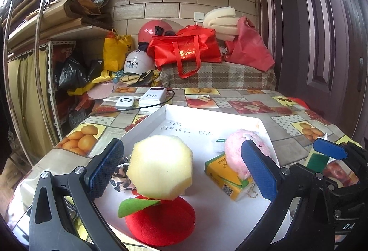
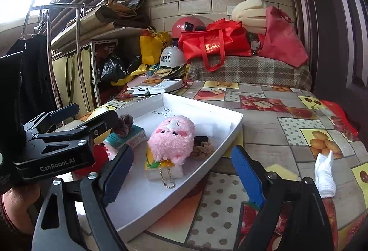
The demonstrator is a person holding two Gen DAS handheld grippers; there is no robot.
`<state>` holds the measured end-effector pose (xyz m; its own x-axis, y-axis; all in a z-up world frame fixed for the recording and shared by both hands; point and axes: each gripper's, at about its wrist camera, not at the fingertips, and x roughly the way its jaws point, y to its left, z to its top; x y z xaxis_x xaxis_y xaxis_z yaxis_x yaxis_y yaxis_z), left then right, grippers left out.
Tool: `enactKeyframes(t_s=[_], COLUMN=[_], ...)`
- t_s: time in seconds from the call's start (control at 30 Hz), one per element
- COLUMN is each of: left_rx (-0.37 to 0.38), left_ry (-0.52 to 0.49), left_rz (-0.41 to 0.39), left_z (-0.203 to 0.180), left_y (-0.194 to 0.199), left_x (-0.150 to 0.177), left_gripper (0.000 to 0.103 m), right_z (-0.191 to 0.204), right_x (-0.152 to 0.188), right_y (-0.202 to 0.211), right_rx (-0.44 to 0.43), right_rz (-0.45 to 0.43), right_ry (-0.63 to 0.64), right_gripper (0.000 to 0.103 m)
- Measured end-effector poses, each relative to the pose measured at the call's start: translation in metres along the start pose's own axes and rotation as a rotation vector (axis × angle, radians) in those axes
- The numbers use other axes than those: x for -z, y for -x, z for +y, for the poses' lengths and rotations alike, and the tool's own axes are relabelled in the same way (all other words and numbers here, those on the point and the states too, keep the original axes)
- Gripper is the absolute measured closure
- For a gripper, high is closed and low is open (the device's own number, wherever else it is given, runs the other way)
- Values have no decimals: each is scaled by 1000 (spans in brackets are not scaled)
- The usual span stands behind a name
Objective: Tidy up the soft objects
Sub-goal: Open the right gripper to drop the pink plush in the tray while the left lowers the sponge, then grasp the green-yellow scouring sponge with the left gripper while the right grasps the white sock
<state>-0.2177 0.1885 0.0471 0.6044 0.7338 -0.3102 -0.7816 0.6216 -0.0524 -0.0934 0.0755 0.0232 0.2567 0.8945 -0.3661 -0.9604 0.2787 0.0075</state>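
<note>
Left gripper stands open, jaws spread wide around the yellow foam ball, which sits on the red plush apple at 6 o'clock in the white tray; no pad touches it, so probably just set down. Right gripper is open and empty, over the tray's near rim. Pink plush toy lies mid-tray on a yellow carton; white sock is outside at 3 o'clock, likely next.
</note>
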Motion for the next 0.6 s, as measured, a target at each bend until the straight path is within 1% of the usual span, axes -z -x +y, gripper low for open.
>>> enactKeyframes(t_s=[0.1,0.37,0.6], left_rx=[7,29,46], left_ry=[-8,-46,-65], left_rz=[3,5,7], left_z=[-5,-20,-29], left_y=[2,7,10], left_x=[1,4,5], left_gripper=[0,0,0], right_z=[-10,-45,-69], right_x=[2,6,8], right_y=[6,18,30], right_rx=[13,69,119], right_rz=[3,1,-10], right_ry=[-24,-138,-172], right_gripper=[16,16,16])
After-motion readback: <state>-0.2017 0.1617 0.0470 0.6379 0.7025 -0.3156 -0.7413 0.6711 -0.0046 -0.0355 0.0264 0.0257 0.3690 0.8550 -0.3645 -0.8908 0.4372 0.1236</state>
